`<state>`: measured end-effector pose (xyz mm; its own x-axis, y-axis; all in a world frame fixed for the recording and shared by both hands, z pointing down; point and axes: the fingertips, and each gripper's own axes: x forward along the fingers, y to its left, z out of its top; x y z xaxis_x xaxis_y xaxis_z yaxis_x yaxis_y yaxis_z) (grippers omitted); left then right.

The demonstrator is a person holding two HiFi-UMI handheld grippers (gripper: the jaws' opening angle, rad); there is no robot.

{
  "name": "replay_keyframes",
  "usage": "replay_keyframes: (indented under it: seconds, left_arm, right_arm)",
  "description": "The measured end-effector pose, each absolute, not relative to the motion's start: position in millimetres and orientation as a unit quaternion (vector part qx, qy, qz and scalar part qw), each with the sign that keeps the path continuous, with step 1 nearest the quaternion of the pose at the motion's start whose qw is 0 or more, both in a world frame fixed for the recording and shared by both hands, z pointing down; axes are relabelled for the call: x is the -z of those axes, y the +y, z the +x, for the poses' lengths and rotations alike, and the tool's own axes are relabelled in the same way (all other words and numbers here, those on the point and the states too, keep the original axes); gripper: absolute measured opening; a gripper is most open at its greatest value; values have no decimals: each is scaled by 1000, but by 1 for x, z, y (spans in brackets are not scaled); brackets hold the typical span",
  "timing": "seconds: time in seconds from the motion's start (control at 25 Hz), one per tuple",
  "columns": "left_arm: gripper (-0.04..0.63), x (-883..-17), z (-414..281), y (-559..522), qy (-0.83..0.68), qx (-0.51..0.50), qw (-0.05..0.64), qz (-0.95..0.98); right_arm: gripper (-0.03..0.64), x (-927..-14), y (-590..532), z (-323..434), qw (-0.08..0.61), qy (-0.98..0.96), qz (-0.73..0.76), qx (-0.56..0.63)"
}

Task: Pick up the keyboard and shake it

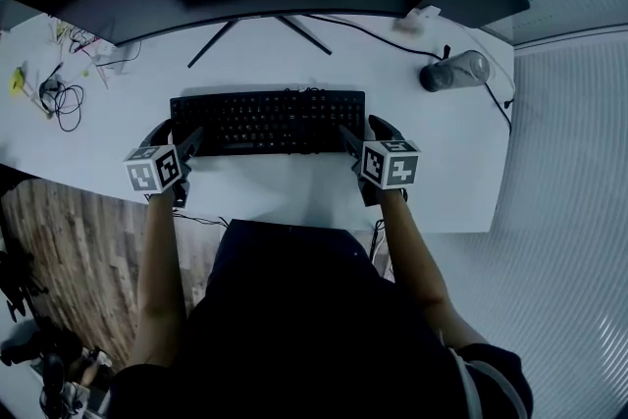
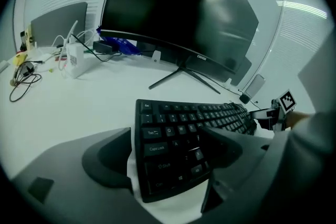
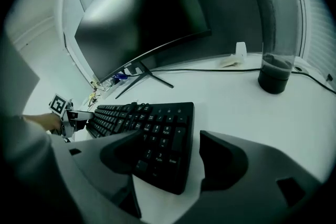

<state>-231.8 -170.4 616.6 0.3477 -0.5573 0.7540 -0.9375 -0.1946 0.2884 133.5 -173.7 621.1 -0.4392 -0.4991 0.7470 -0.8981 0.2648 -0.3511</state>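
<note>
Now the left tongs (image 1: pixel 175 134) and right tongs (image 1: pixel 368 132) are straddling the ends of the keyboard (image 1: pixel 267 121), spread and not yet pinching, while it is lying on the tabletop (image 1: pixel 294 64), unlifted and unshaken.

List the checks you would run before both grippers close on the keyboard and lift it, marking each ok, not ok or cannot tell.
1. Left gripper straddles the left end of the keyboard, jaws apart: ok.
2. Right gripper straddles its right end, jaws apart: ok.
3. Keyboard lies flat on the desk: ok.
4. Tumbler stands well apart from the keyboard, beyond its right end: ok.
5. Monitor stand does not touch the keyboard's back edge: ok.
6. Keyboard's cable is free to follow a lift: cannot tell.
</note>
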Motion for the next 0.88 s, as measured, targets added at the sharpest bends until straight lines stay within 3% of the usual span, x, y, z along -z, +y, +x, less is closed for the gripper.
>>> replay_keyframes:
  seconds: [0.32, 0.88]
  left_arm:
    - [393, -631, -229, -172, -474, -266, 414, 731]
    - [393, -632, -227, -174, -468, -286, 420, 723]
  right_arm:
    - [318, -633, -176, 132, 256, -734, 473, -415]
    - [304, -635, -175, 131, 267, -702, 494, -437]
